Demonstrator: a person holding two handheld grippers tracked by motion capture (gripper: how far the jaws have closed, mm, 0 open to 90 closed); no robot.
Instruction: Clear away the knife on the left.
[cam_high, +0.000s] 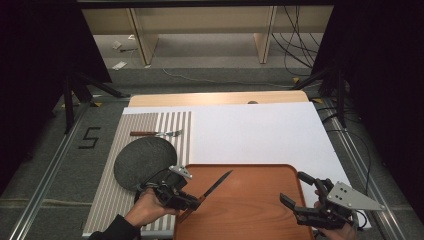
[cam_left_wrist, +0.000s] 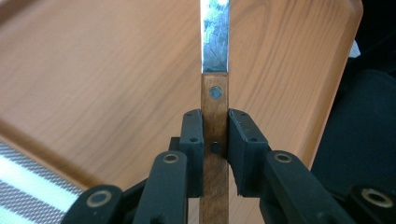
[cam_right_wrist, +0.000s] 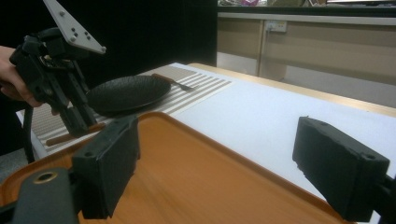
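"What has the left gripper (cam_high: 192, 202) got?"

"A knife (cam_high: 216, 184). Its two black jaws are squeezed tight on the brown wooden handle (cam_left_wrist: 215, 140), and the shiny blade sticks out over the tray (cam_high: 250, 210), near the tray's left edge."

"Is that a good place to hold it?"

"I think so. The wood is flat and not slippery. The blade looks thin, hard and smooth, so it would slide, and it's sharp too."

"Is it heavy?"

"It looks light to me. It won't bend. But it's long, so it might tip if the hold were loose."

"And the right gripper (cam_high: 296, 191)?"

"Its jaws are wide apart with nothing in them, by the tray's right side. The plate (cam_high: 145, 161) and fork (cam_high: 157, 133) lie on the striped mat (cam_high: 112, 200)."
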